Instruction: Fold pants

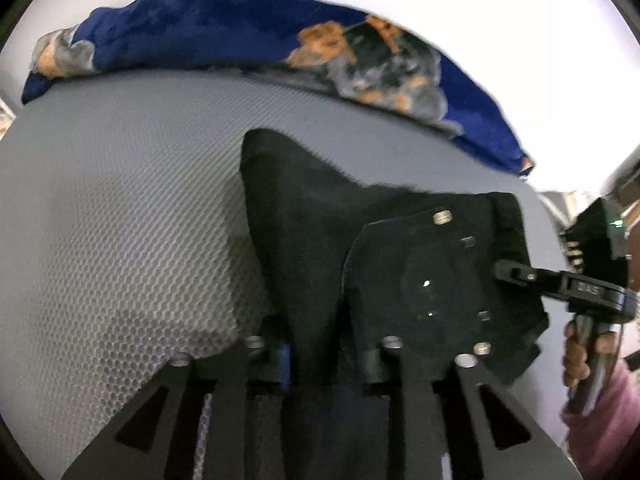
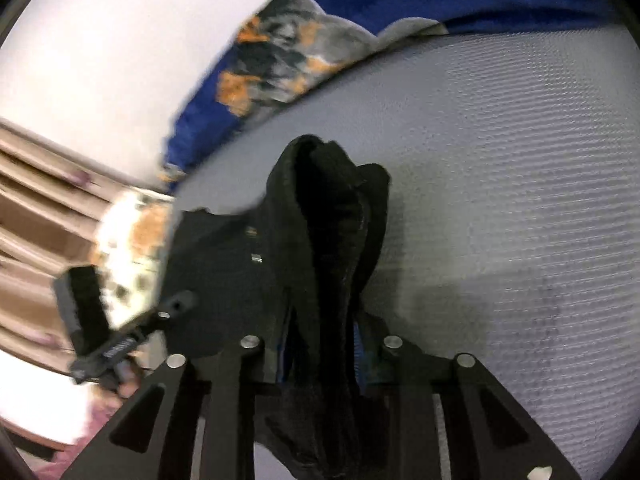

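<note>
The black pants [image 1: 304, 240] hang bunched above a grey mesh surface [image 1: 120, 220]. My left gripper [image 1: 320, 360] is shut on a fold of the pants, which rises between its fingers. My right gripper [image 2: 324, 360] is shut on another bunch of the black pants [image 2: 332, 240], held upright between its fingers. In the left wrist view the right gripper's body [image 1: 440, 292] sits close on the right, against the cloth. In the right wrist view the left gripper's body [image 2: 224, 280] sits close on the left.
A blue blanket with an orange and grey dog print [image 1: 240, 32] lies along the far edge of the grey surface, also in the right wrist view [image 2: 280, 60]. A white wall is behind it. Beige shelving [image 2: 36, 200] stands at left.
</note>
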Available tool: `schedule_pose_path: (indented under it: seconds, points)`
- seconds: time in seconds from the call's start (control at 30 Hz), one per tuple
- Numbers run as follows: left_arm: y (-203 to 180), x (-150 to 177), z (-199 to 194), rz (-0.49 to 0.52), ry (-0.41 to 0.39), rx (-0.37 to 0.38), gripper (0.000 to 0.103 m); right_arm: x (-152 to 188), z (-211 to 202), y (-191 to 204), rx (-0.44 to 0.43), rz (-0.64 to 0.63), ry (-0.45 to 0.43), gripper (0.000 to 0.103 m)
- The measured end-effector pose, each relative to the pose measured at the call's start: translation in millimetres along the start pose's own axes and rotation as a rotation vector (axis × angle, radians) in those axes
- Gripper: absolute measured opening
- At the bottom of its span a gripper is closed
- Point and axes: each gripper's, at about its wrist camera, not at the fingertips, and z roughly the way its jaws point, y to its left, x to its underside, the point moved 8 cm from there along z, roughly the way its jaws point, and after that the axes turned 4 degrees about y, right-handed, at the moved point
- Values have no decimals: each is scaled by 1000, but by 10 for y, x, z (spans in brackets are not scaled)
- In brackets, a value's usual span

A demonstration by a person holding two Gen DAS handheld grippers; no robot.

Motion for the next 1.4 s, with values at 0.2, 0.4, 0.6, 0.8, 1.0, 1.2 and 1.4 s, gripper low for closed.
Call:
schedule_pose_path:
  seconds: [0.2,0.4,0.6,0.8,1.0,1.2,1.4]
  points:
    - [-15,147,16,23,-35,-148,58,176,22,-54,272,-120,-42,60]
    - [-167,341,-280,57,-103,-288,60,359,-168,69,411,-196,-86,61]
    - [-403,598,-683,77,-177,-361,62,696,-475,453,530,-302,-186,79]
    - [-541,876,-1006,89,-215,-403,62,975,-639,754,489,-280,-254,85]
    - [-574,1141,-1189,71,-230,-421,62,1223,-679,830,490,-255,-280,89]
    - [-608,1301,-1258,55,-233,-424,62,1380,-707,857,473,-222,-289,91]
    - [-613,1364,-1298,49,-234,-429,62,1461,-724,897,500,-228,-307,91]
